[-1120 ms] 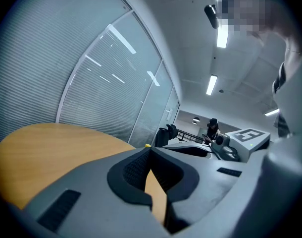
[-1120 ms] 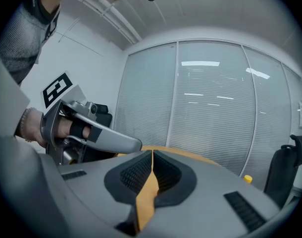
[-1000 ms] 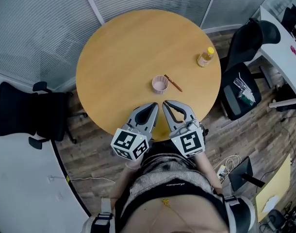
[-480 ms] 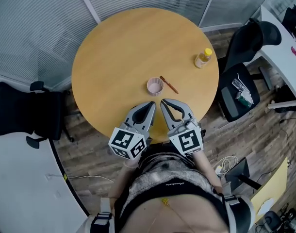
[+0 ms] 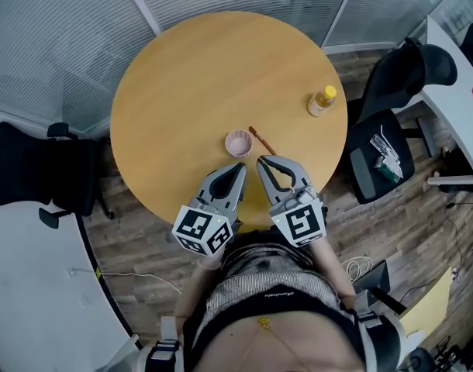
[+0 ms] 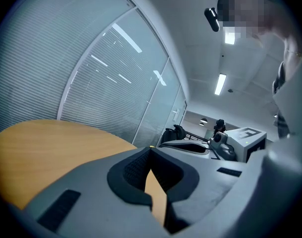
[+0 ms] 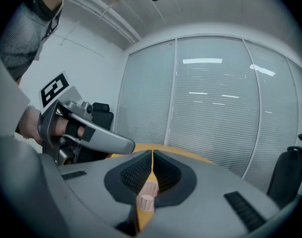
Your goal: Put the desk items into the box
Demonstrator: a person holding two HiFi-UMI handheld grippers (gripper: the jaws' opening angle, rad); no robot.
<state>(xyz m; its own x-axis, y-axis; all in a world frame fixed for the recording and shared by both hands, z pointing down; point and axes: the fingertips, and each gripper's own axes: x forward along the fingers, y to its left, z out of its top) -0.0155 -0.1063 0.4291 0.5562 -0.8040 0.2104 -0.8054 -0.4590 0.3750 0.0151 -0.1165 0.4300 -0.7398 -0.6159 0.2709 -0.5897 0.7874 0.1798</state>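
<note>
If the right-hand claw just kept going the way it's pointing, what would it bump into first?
Probably the pink cup, seen dead ahead past the right gripper's closed tips, though depth is unclear; the brown pen lies close beside it.

The left gripper [image 5: 241, 167] and the right gripper [image 5: 261, 162] both have smooth grey shells. Their fingers [image 7: 136, 175] have black bumpy pads inside. Each one carries a white cube [image 5: 203, 229] with black squares. The person wears a speckled grey top [image 5: 267, 273].

An office: glass partitions with blinds [image 5: 50, 45] along the top, black swivel chairs [image 5: 35, 173] left and right, a white desk [image 5: 454, 76] upper right.
</note>
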